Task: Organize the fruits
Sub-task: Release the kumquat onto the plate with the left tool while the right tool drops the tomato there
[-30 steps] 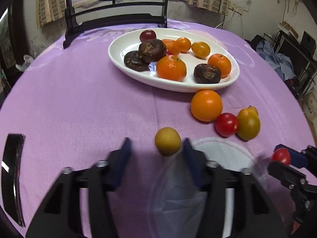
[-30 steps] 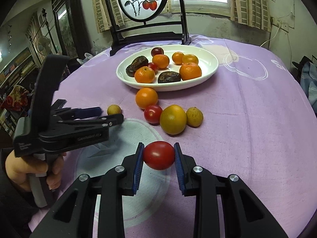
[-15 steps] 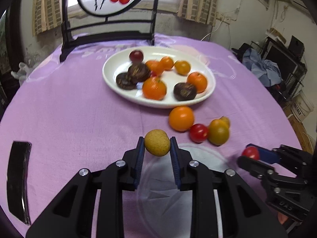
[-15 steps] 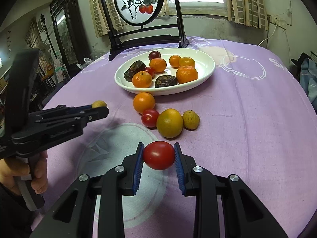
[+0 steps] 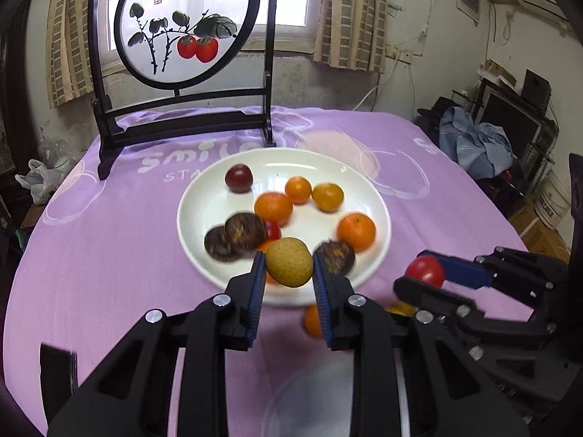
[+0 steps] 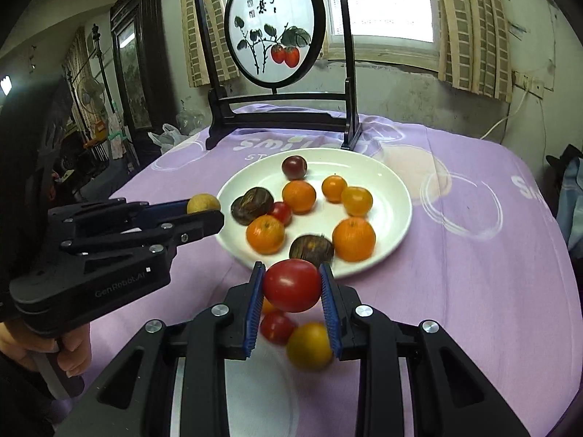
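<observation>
Bare white plate (image 6: 386, 196) shows along its right and far rim, beside the oranges (image 6: 353, 238). Loose fruit (image 6: 309, 344) lies on the purple cloth (image 6: 473, 273) just before the near rim; the framed screen (image 6: 277, 36) stands behind.

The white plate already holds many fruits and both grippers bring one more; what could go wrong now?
1. The white plate is crowded on its near side, so the red tomato or the yellow-brown fruit may land on other fruit and roll off.
2. The left gripper and right gripper are close together and could bump near the rim.
</observation>
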{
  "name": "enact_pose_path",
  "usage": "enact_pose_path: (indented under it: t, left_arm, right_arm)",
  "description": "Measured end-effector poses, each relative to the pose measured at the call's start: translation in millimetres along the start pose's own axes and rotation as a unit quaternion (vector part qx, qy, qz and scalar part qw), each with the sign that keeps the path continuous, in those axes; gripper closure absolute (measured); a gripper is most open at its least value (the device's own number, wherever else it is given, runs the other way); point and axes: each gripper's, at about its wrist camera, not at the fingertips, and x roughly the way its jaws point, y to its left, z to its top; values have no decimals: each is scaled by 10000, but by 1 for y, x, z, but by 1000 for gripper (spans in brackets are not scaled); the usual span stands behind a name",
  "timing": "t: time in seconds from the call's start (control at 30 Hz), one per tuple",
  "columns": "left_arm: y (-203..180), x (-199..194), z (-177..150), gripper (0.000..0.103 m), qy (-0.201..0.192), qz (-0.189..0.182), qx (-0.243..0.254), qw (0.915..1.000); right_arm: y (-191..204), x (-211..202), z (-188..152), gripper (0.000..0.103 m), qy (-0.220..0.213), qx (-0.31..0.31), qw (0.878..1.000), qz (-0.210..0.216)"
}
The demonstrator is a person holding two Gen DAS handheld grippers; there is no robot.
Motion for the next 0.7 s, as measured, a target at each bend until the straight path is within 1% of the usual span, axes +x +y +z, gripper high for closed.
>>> enact_pose_path:
  t: [0.07,0.2,0.37,0.4,0.43,0.47,0.53,0.6,0.7]
  left_arm:
    - [7,18,16,78,22,113,-124,9999]
    - [18,49,38,78,181,123,-336,9992]
    - [25,76,48,77,339,294,-406,9982]
    - [26,79,47,73,344,327,-449,9979]
    - [27,81,47,55,340,386,-488,9975]
    - [27,80,45,40,311,461,-507,9972]
    - [26,74,43,38,162,614,-472,9969]
    - [23,66,40,38,144,590,-371,9975]
    - [17,50,35,29,74,690,-307,9971]
  right_arm:
    - [-2,16,10,73,34,-54,10000,-35]
    - [-5,48,20,73,187,-142,9997,-107]
    - [-4,72,28,72,225,-195,9994,-152]
    - [-5,76,29,72,246,-135,9995,-141]
    - [-7,79,30,67,266,-71,9996,-117]
    - [-7,78,30,60,218,-21,9997,-141]
    - [-3,72,27,56,71,-109,9997,-217]
    - [-1,65,22,56,88,-183,9996,-209]
    - [-2,50,13,53,53,-121,9998,-132]
